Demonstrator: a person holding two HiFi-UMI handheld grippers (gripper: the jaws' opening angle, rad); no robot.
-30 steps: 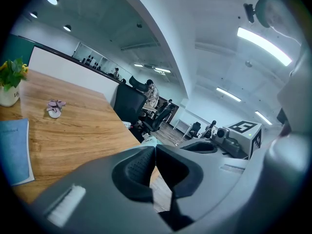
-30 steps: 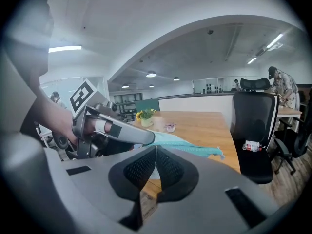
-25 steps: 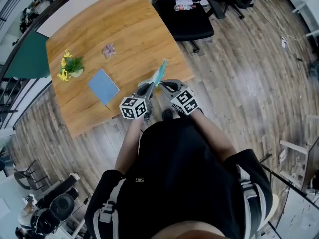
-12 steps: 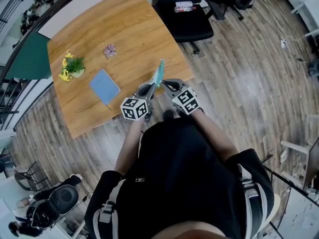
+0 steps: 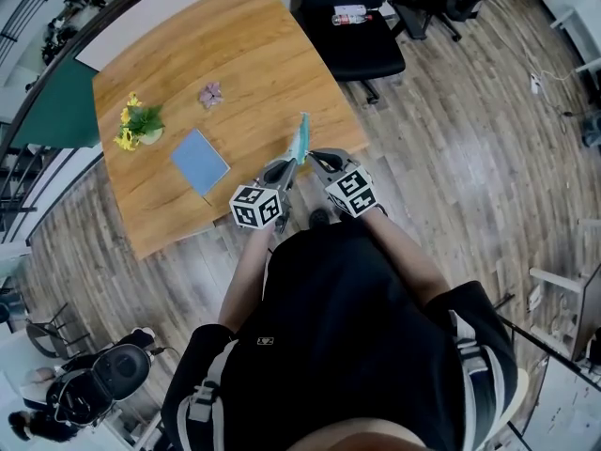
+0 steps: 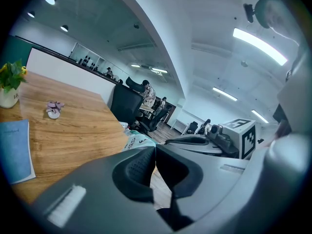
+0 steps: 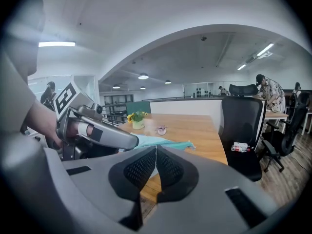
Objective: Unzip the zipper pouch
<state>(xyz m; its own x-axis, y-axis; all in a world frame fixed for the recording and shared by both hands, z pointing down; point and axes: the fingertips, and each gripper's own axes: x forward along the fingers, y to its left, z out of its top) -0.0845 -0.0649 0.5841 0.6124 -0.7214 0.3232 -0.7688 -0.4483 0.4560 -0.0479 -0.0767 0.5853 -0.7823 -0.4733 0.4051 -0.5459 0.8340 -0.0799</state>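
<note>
1. Teal fabric zipper pouch [image 5: 300, 139]: held in the air, standing on edge, over the near corner of the light wooden table [image 5: 244, 54]. Its lower end sits between the left gripper [image 6: 155, 149] and the right gripper [image 7: 155, 150] (the upper end points away from the person).
2. Left gripper: jaws closed together on the pouch's lower end. Pale printed fabric shows just past its tips.
3. Right gripper: jaws likewise pressed together at that same lower end, just beside the left gripper's tips (which exact part it pinches is too small to tell).
4. Blue rectangular notebook [image 5: 199, 161]: flat on the table, left of the pouch and well apart from it.
5. Yellow flowers in a small white pot [image 5: 137, 126]: near the table's left edge, beyond the notebook.
6. Small pink flower-shaped object [image 5: 210, 93]: on the table, farther from the person than the notebook.
7. Black office chair [image 5: 362, 45]: on the wood-plank floor by the table's far right side, with a clear plastic bottle [image 5: 351, 14] lying on its seat.
</note>
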